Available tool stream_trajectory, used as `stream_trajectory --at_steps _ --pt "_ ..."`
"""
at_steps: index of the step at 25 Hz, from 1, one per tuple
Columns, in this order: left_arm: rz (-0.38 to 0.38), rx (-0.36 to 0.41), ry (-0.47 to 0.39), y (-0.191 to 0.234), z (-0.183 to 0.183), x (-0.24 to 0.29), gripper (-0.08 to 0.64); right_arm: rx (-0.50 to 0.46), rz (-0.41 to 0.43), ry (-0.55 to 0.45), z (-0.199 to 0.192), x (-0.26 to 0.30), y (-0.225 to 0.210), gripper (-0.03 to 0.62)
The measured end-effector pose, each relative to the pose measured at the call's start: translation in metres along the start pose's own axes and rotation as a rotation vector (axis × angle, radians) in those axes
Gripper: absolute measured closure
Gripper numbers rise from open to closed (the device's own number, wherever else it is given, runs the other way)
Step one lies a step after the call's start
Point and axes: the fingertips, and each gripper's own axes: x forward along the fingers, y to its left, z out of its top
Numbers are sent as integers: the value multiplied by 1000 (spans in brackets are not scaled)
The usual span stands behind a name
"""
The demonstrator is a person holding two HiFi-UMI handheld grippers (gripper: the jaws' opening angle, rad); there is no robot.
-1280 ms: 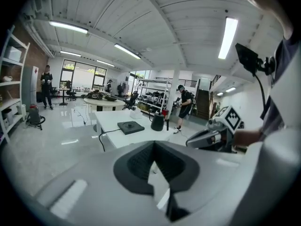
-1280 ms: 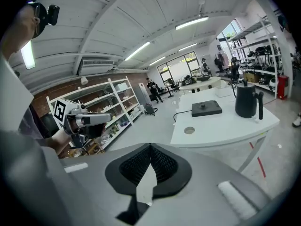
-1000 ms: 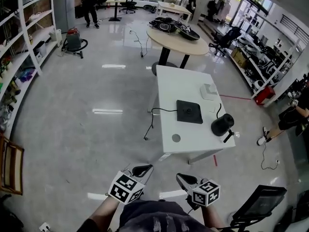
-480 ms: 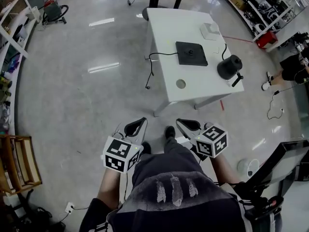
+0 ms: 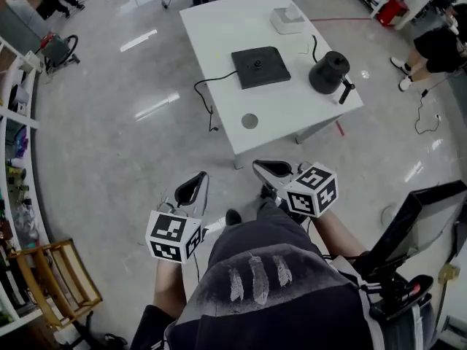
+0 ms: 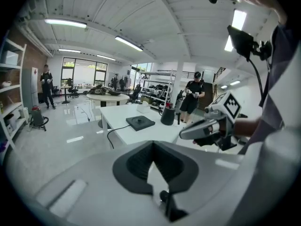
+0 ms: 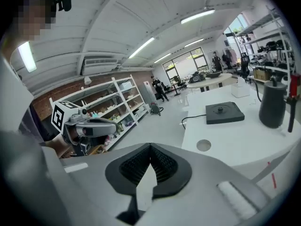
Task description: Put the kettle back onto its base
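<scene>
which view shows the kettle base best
The head view: the kettle base lies fully visible from above, with the kettle beside it. The right gripper view shows it obliquely; the left gripper view shows it small and distant.

Left tongs (image 5: 193, 189) and right tongs (image 5: 271, 172), both closed and empty, point forward.

White table (image 5: 211, 31) stands on glossy grey floor (image 5: 109, 173); shelves (image 5: 18, 159) left.

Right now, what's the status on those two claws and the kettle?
Left gripper, right gripper both shut, empty, short of the table. Kettle upright on table, beside its base, not on it. Nothing between them.
</scene>
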Motion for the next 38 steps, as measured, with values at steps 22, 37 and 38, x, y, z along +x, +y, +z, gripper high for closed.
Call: stream_trajectory --at_steps 22,37,38 --pt "57 106 74 -78 112 158 561 140 -38 -74 30 -92 -220 590" --pt "-121 143 31 -48 143 237 561 183 -406 -13 24 -125 -312 589" --pt "-141 144 21 -44 147 239 561 187 -454 -3 23 -128 -315 589"
